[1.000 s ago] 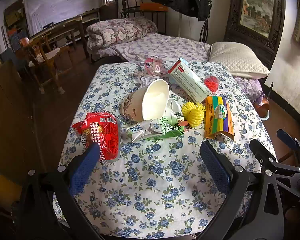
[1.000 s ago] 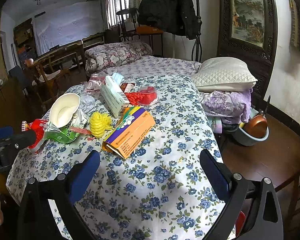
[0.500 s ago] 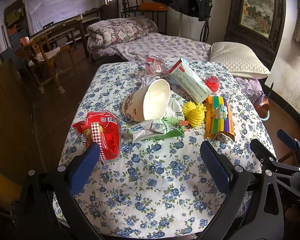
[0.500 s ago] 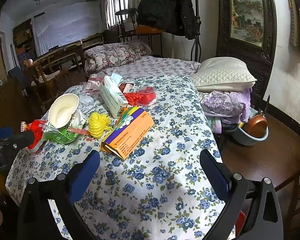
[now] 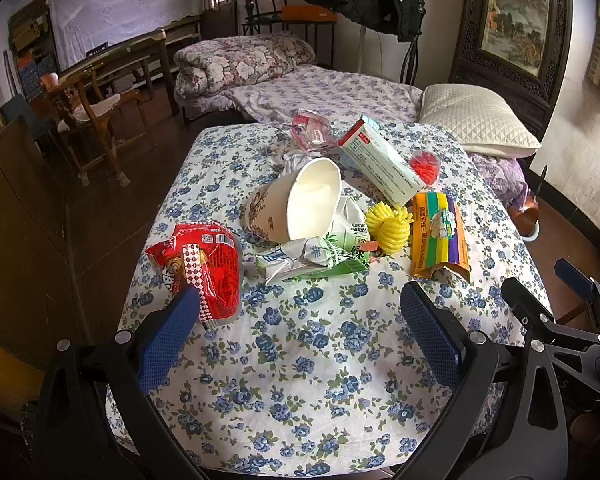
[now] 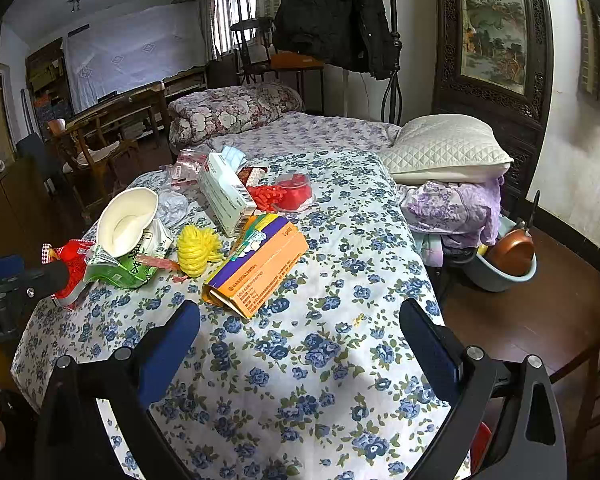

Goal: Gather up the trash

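Trash lies in a cluster on the flowered tablecloth. A red snack bag sits at the left, just beyond my left gripper's left finger. Past it are a tipped white paper bowl, a crumpled green-and-white pack, a yellow coiled ball, an orange-purple box and a white carton. My left gripper is open and empty. My right gripper is open and empty too, hovering in front of the orange-purple box. The yellow ball and bowl lie left of it.
A red plastic tray and clear wrappers lie at the table's far side. A bed with a white pillow stands behind. A basin with a pan sits on the floor at right, wooden chairs at left.
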`<action>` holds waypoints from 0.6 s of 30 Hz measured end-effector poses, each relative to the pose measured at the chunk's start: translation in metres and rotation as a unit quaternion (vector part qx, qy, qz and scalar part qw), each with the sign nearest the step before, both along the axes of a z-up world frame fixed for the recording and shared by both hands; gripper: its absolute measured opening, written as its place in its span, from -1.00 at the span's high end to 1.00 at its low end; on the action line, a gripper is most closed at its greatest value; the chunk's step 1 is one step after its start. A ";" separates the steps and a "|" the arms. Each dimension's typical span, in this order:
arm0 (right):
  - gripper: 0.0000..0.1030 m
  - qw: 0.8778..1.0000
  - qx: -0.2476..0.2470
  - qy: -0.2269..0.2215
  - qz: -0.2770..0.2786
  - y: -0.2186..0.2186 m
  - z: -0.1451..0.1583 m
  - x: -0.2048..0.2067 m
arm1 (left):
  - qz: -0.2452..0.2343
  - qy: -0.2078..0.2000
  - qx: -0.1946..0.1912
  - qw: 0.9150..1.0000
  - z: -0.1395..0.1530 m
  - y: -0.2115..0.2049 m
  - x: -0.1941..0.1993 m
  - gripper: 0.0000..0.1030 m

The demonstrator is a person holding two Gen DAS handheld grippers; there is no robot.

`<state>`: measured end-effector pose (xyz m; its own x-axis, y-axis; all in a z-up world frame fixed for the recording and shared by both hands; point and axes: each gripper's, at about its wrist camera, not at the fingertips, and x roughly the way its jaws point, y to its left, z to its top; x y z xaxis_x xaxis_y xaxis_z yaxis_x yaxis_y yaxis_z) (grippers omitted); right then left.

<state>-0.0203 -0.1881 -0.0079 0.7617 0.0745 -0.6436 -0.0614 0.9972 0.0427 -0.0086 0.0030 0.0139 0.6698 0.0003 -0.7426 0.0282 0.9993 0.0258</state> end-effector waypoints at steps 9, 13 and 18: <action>-0.89 1.000 0.001 -0.005 -0.007 -0.003 0.000 0.000 | -0.026 -0.009 -0.026 0.999 0.007 0.009 0.000 -0.87; -0.89 0.999 0.029 -0.007 -0.028 -0.017 0.002 0.002 | -0.021 -0.014 -0.066 0.997 0.014 0.029 0.003 -0.87; -0.89 0.998 0.046 0.002 -0.034 -0.025 -0.001 0.004 | 0.014 -0.020 -0.045 0.999 0.016 0.052 0.014 -0.87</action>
<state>-0.0168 -0.2133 -0.0088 0.7643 0.0813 -0.6397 0.0065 0.9910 0.1336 0.0053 0.0547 0.0299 0.6999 -0.0468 -0.7127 0.0016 0.9980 -0.0639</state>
